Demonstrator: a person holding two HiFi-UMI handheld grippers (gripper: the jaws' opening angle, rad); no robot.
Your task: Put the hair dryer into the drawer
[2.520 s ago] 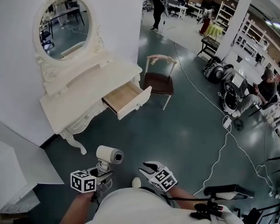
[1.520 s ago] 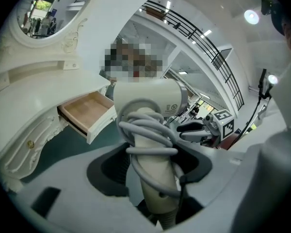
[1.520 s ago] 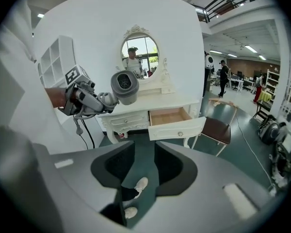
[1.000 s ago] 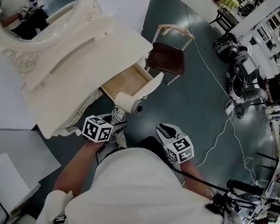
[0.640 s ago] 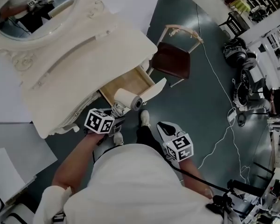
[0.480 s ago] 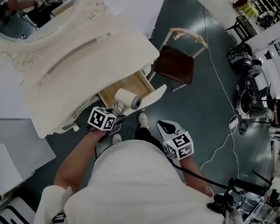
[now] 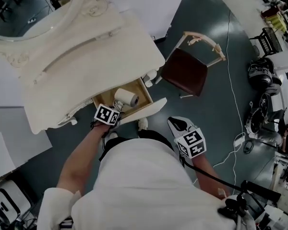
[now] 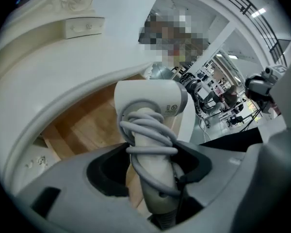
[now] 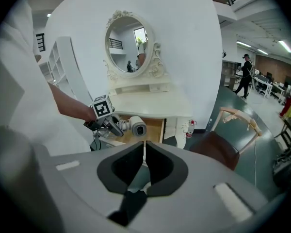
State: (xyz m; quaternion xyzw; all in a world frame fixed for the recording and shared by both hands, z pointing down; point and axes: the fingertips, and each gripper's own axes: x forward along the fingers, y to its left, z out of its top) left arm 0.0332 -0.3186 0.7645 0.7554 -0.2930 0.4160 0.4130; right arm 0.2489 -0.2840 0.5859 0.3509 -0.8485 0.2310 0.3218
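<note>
The white hair dryer [image 7: 126,98], its grey cord wound round the handle, hangs over the wooden inside of the open drawer [image 7: 147,110]. My left gripper [image 7: 116,107] is shut on its handle. In the left gripper view the hair dryer [image 8: 153,101] stands up between the jaws with the drawer bottom [image 8: 80,125] behind it. My right gripper [image 7: 175,124] hovers to the right of the drawer front; its jaws have just been closing and meet with nothing between them. From the right gripper view the hair dryer [image 9: 134,126] and the drawer [image 9: 156,129] show beyond my right gripper [image 9: 144,152].
The drawer belongs to a white dressing table [image 7: 86,56] with an oval mirror [image 7: 19,11]. A brown-seated chair [image 7: 187,72] stands just right of the drawer. A white cable [image 7: 232,92] runs along the floor at right. The person's shoe [image 7: 142,124] is below the drawer front.
The left gripper has carried the hair dryer from in front of the drawer to over its open inside, and lower. The right gripper has shifted to the right of the drawer front.
</note>
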